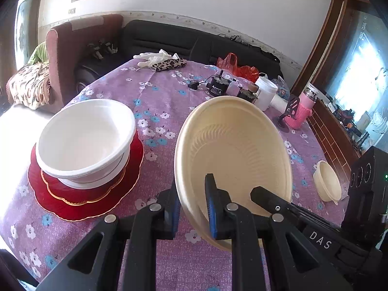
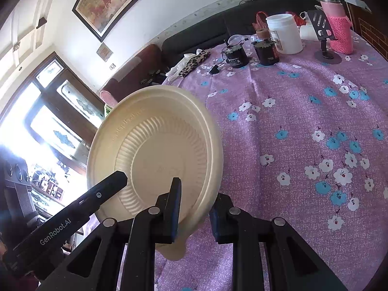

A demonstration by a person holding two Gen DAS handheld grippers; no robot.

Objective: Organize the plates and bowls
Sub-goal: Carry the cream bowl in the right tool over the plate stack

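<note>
Both tools are clamped on the same cream bowl [image 1: 232, 155], held tilted above the tabletop [image 1: 165, 89]; left tool [image 1: 191, 203] pinches its near rim, right tool [image 2: 194, 203] likewise; a white bowl [image 1: 84, 135] sits stacked on red plates [image 1: 80, 194] by the left edge; a small cream bowl [image 1: 327, 184] sits near the right edge.

Both views sit low behind their own jaws, looking forward and down over the bench [image 1: 165, 92] from close range. The left wrist view faces the dark sofa [image 1: 169, 38] and back wall; the right wrist view swings toward the same far edge. Shared between them — the cream bowl [image 1: 232, 145] close up, the pink bottle [image 2: 338, 21] and the white jar [image 2: 285, 34]
</note>
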